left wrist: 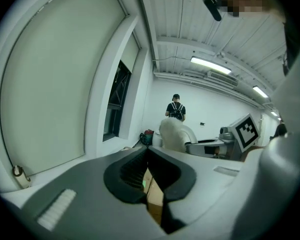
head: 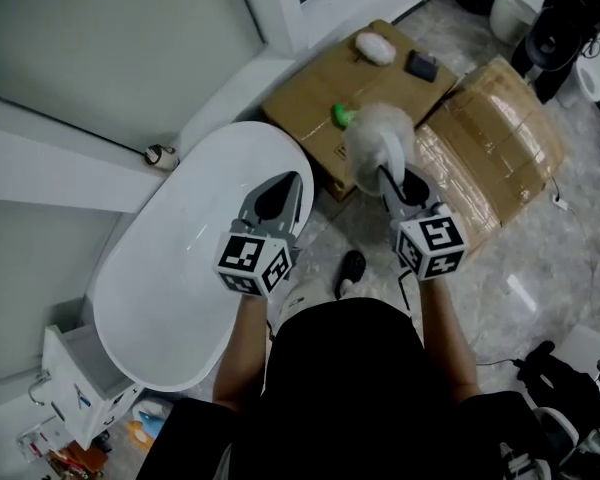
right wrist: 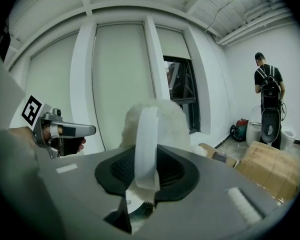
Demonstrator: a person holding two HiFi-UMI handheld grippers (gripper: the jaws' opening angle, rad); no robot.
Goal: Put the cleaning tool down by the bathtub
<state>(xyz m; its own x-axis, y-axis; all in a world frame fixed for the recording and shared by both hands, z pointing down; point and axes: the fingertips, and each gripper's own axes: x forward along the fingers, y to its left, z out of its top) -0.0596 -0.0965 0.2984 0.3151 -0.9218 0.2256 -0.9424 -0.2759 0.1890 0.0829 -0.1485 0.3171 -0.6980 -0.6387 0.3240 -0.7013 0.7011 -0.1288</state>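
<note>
Closest to the head camera: the person's black top (head: 345, 388) fills the bottom of the frame; 2 forearms reach forward, 1 gripper each. Left gripper (head: 288, 188) hangs over the rim of the bathtub (head: 170, 258) at the end nearest the boxes; its jaws are closed tip to tip with nothing between them, and only cardboard shows through the gap lower down in the left gripper view. Right gripper (head: 398, 190) sits level with it, to the right, over the floor (head: 540, 258); its jaws are clenched on the cleaning tool (head: 380, 136), gripping the white band (right wrist: 146, 144) that runs down the tool's back; the fluffy white head stands up and forward of the jaws. Tool is in the air, off the floor, just beside the tub's end, seen against the near edge of the flat cardboard box (head: 310, 93); not set down. 1 black shoe (head: 350, 270) on the floor between the 2 grippers. Bathtub: white, oval, freestanding, running to the lower left along the window wall; small round object (head: 160, 155) on the ledge just behind it. Further out, on the flat box: green item (head: 342, 116) partly hidden by the tool head; dark small block (head: 422, 64); white fluffy lump (head: 375, 46). Tape-wrapped carton (head: 500, 133) lies against the flat box on the right. Farthest: person with a backpack (right wrist: 267, 91), back turned, at the far wall.
</note>
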